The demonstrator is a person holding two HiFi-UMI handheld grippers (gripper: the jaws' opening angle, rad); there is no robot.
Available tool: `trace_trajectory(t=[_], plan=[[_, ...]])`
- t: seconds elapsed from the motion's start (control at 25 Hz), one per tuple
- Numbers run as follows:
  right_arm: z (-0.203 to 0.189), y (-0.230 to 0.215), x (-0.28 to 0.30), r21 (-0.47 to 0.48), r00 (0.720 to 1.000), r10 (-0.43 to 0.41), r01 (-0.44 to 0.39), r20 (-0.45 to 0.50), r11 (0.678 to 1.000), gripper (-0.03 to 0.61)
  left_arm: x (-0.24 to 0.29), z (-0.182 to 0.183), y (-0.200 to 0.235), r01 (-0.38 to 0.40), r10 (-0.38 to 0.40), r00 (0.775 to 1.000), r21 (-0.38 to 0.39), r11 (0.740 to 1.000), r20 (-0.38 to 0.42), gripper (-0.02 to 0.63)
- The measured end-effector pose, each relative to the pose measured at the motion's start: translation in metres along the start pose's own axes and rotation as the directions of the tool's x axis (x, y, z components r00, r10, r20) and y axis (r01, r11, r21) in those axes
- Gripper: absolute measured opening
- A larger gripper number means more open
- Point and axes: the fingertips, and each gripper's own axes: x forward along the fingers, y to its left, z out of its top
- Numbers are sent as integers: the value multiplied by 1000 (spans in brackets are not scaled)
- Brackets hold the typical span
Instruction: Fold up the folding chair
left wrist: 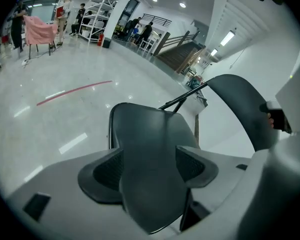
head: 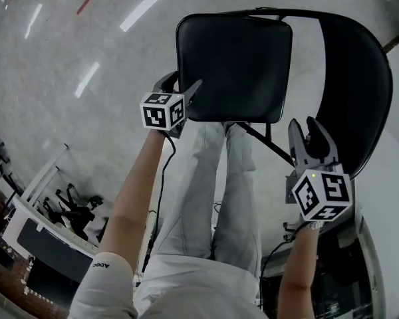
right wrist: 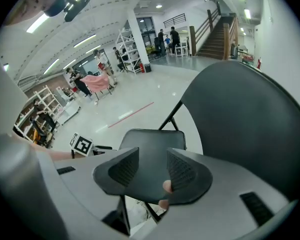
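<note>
The folding chair stands unfolded on the floor, with its black padded seat (head: 234, 58) level and its curved black backrest (head: 359, 78) to the right. My left gripper (head: 181, 85) is open at the seat's near left corner. In the left gripper view the seat (left wrist: 145, 129) shows in the gap between the open jaws of the left gripper (left wrist: 149, 159), and the pads do not press on it. My right gripper (head: 304, 126) is open beside the backrest's near edge. In the right gripper view the right gripper (right wrist: 152, 164) holds nothing, and the backrest (right wrist: 245, 119) rises at its right.
The person's legs in light trousers (head: 219, 198) stand just this side of the chair. Black frame struts (head: 266, 141) run under the seat. A desk with gear (head: 40, 224) sits lower left. A shiny grey floor (head: 66, 58) surrounds the chair. Shelving and people (right wrist: 97, 79) are far off.
</note>
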Motion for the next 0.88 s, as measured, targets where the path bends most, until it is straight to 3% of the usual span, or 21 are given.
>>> trace_trajectory(t=[0.2, 0.4, 0.56, 0.88], plan=[[28, -15, -23, -61, 997, -78, 77, -13, 995, 232, 15, -16, 27, -16, 16, 997, -4, 1000, -77, 339], [67, -48, -63, -42, 985, -170, 170, 19, 984, 249, 28, -22, 52, -14, 5, 994, -89, 996, -105, 366], [94, -78, -89, -53, 965, -257, 260, 54, 964, 249, 42, -27, 62, 30, -47, 989, -119, 992, -140, 383], [77, -144, -99, -43, 915, -403, 402, -19, 915, 258, 68, -40, 69, 117, -152, 971, -190, 975, -183, 430]])
